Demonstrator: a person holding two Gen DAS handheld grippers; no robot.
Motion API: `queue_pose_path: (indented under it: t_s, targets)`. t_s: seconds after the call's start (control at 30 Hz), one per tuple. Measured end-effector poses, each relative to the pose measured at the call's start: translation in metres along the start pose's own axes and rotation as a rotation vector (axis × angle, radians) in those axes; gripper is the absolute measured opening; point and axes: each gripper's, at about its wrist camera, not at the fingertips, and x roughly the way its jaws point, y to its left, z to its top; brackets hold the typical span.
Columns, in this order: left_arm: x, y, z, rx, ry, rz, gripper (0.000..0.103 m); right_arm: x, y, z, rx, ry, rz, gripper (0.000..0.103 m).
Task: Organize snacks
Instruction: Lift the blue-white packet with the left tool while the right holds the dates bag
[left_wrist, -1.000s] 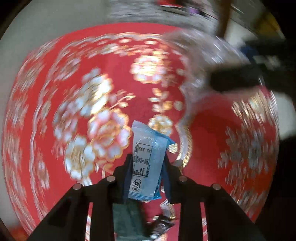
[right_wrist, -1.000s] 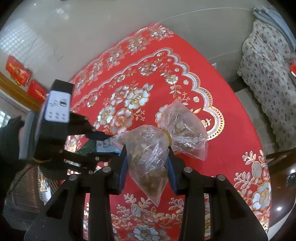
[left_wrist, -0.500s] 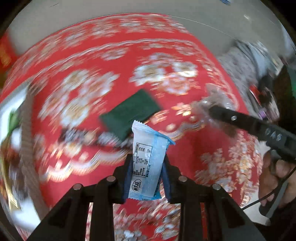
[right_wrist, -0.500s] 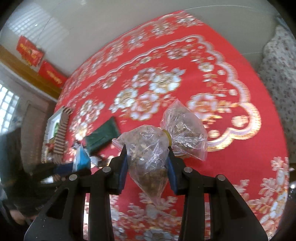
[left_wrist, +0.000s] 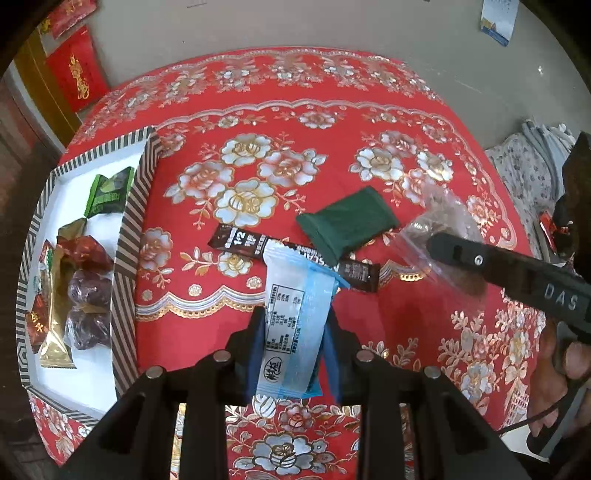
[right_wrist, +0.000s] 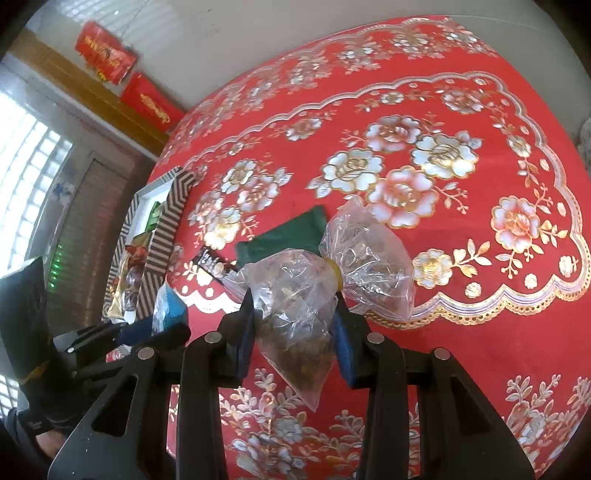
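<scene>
While the left gripper (left_wrist: 295, 332) clamps a pale blue snack packet (left_wrist: 295, 321) low at frame centre, the right gripper (right_wrist: 295, 328) pinches a clear bag of brown snacks (right_wrist: 306, 306). At left, the striped tray (left_wrist: 125, 236) holds wrapped snacks; a green pouch (left_wrist: 347, 221) lies mid-counter (left_wrist: 369, 92).

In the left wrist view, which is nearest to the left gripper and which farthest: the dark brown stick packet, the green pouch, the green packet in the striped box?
From the left gripper:
1. Dark brown stick packet, just ahead on the cloth.
2. Green pouch, beyond it, slightly right.
3. Green packet, far left, in the striped box.
</scene>
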Motion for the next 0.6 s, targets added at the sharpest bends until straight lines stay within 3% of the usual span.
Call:
queue_pose_path:
  t_s: [0.6]
  targets:
    - [-0.011,-0.001,0.002,0.008,-0.057,0.036,0.031,-0.013,0.014,-0.004,-0.06,-0.019,-0.034,0.036]
